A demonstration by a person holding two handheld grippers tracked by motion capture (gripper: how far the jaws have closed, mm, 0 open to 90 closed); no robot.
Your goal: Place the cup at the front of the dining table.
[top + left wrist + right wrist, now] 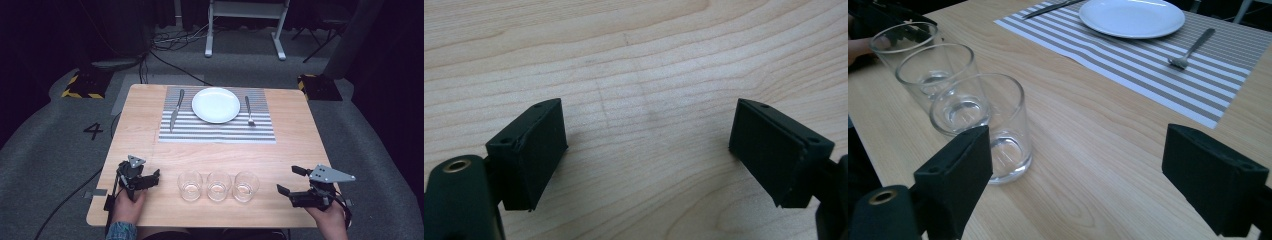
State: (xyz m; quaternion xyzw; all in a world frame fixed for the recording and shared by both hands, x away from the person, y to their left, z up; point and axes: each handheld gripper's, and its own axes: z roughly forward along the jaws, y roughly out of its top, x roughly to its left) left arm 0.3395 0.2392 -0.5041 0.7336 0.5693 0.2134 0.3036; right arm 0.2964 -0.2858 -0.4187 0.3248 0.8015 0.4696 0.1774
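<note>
Three clear empty glasses stand in a row near the table's front edge: left glass (pixel 190 185), middle glass (pixel 219 185), right glass (pixel 246 185). My left gripper (pixel 152 179) rests left of the row, pointing toward it. Its jaws stand open over bare wood in the left gripper view (pixel 646 125), with nothing between them. My right gripper (pixel 287 179) hovers to the right of the row, open and holding nothing. In the right gripper view (pixel 1075 145) the nearest glass (pixel 983 125) stands just beyond the left jaw, outside the gap. The other two glasses (pixel 935 75) (pixel 900 42) line up behind it.
A striped placemat (pixel 217 131) lies at the far middle of the wooden table (pixel 300 135). On it are a white plate (pixel 216 105), a knife (pixel 175 111) on its left and a fork (pixel 249 111) on its right. Cables and a stand's white legs lie on the floor beyond.
</note>
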